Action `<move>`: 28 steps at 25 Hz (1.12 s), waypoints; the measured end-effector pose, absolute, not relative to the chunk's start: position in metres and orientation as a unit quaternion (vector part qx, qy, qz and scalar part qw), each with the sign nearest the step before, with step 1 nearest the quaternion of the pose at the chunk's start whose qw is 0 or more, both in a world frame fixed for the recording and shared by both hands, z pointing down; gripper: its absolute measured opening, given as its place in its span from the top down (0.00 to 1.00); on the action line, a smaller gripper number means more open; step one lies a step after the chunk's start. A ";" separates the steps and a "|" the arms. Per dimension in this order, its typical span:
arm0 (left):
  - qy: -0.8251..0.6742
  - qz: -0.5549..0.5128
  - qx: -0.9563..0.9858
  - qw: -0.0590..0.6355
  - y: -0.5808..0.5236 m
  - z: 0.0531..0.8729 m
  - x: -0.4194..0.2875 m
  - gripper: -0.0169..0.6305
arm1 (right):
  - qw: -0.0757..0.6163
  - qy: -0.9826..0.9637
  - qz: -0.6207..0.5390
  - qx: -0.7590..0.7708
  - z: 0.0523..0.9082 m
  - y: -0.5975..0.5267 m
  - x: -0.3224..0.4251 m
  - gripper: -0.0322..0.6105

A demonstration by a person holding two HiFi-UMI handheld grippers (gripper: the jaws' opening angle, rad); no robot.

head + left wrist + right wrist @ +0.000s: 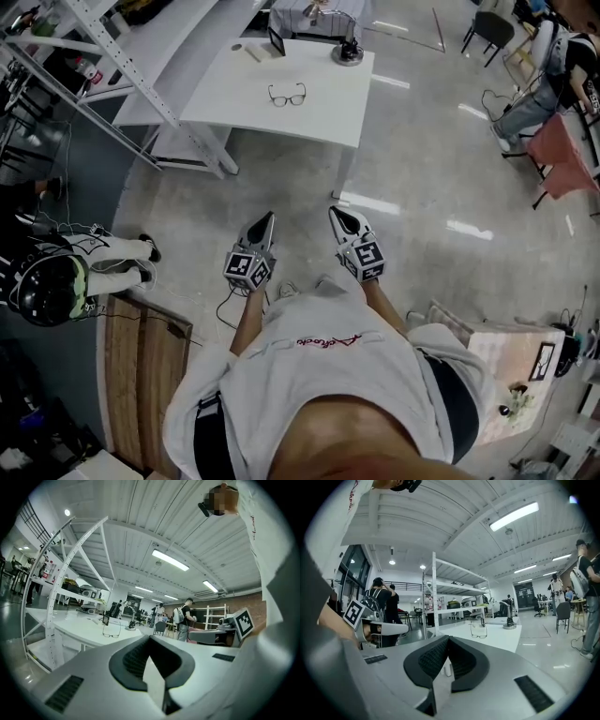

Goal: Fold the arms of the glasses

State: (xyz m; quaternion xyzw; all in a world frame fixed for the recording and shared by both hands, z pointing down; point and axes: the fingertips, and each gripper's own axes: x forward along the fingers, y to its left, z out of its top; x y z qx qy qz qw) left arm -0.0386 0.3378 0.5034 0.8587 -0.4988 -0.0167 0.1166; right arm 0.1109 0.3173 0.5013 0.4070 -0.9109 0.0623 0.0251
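Observation:
A pair of dark-framed glasses (287,96) lies on the white table (319,117), arms unfolded, far ahead of me. It also shows small in the left gripper view as glasses (111,631) and in the right gripper view as glasses (478,631). My left gripper (268,217) and right gripper (335,213) are held side by side over the floor, well short of the table. Both are shut with nothing between the jaws. Each gripper view looks level toward the table, with left gripper (149,641) and right gripper (447,642) tips touching.
On the table's far edge stand a small dark screen (277,41) and a round-based device (348,52). A white metal rack (112,66) flanks the table at left. A seated person (66,267) is at my left, others and chairs (489,30) at the far right.

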 end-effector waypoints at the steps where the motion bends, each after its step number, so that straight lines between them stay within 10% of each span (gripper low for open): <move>1: -0.498 -0.016 0.859 0.116 0.337 0.504 -0.034 0.97 | 0.026 -0.912 0.061 0.406 0.502 0.316 0.114 0.94; 28: -0.496 -0.020 0.855 0.153 0.262 0.540 -0.030 0.97 | 0.067 -0.916 0.072 0.389 0.534 0.247 0.100 0.94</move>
